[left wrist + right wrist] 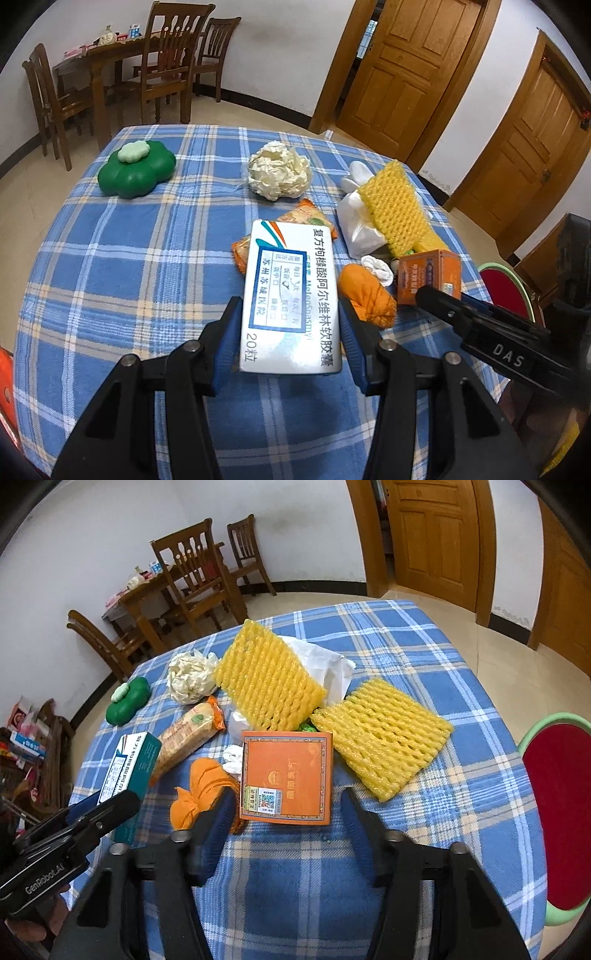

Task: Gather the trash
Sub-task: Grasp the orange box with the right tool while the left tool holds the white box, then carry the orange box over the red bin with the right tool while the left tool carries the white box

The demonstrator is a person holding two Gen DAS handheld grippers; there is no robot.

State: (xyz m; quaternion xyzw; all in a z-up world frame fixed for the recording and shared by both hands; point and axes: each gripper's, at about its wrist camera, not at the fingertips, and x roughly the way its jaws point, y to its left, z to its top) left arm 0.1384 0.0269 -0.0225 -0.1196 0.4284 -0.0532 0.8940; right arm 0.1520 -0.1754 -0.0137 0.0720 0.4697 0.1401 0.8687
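Both wrist cams close, angled down, share cluttered table (pixel 110 258).

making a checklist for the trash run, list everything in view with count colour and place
white medicine box: 1, white and teal, clamped in left gripper
square orange carton: 1, orange, table front, between right gripper's fingers
yellow foam nets: 2, yellow, middle and right
crumpled cream paper ball: 1, cream, far side
orange biscuit wrapper: 1, orange, left of centre
orange cloth bundle: 1, orange, beside carton
green flower-shaped container: 1, green, far left
blue plaid tablecloth: 1, blue
left gripper: 1, black
right gripper: 1, black
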